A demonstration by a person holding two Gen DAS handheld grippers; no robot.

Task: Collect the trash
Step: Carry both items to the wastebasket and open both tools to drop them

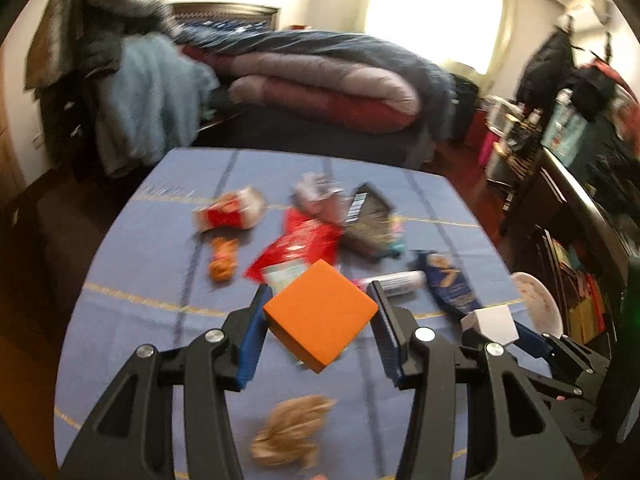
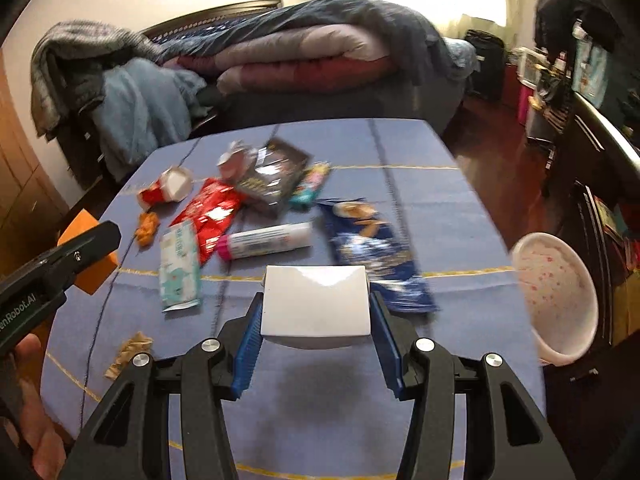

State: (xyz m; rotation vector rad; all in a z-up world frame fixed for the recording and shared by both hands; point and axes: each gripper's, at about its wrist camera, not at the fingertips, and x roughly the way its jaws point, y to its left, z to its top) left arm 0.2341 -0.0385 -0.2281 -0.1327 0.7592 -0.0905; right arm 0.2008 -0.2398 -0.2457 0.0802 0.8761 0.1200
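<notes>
The left tongs [image 1: 320, 316] are closed on an orange cube-shaped foam block [image 1: 320, 316], its blue pads [image 1: 250, 344] pressing two opposite faces, and the block hangs clear above the blue cloth-covered desk [image 1: 152, 280], tilted with one corner pointing down. The right tongs [image 2: 316, 316] grip a white rectangular box [image 2: 316, 300] between their blue pads [image 2: 248, 344], holding it level above the near half of the desk. The rest of the trash lies in a loose cluster toward the far edge of the desk: a red-and-white crushed paper cup [image 2: 166, 190], a small crumpled orange wrapper [image 2: 147, 229], a red foil snack bag [image 2: 210, 214], a pale green-and-white tissue pack [image 2: 179, 266], a white tube with a pink cap [image 2: 266, 240], a black glossy carton [image 2: 272, 178], a crumpled silver foil piece [image 2: 236, 160] and a dark blue snack bag [image 2: 374, 254], which reaches toward the right edge. A crumpled tan paper wad [image 1: 290, 432] lies near the near edge, below the left tongs. A white bowl speckled with red [image 2: 556, 292] is tilted just off the right edge. Beyond the far edge stands a bed [image 1: 320, 76] piled with folded quilts. Both views are blurred.
</notes>
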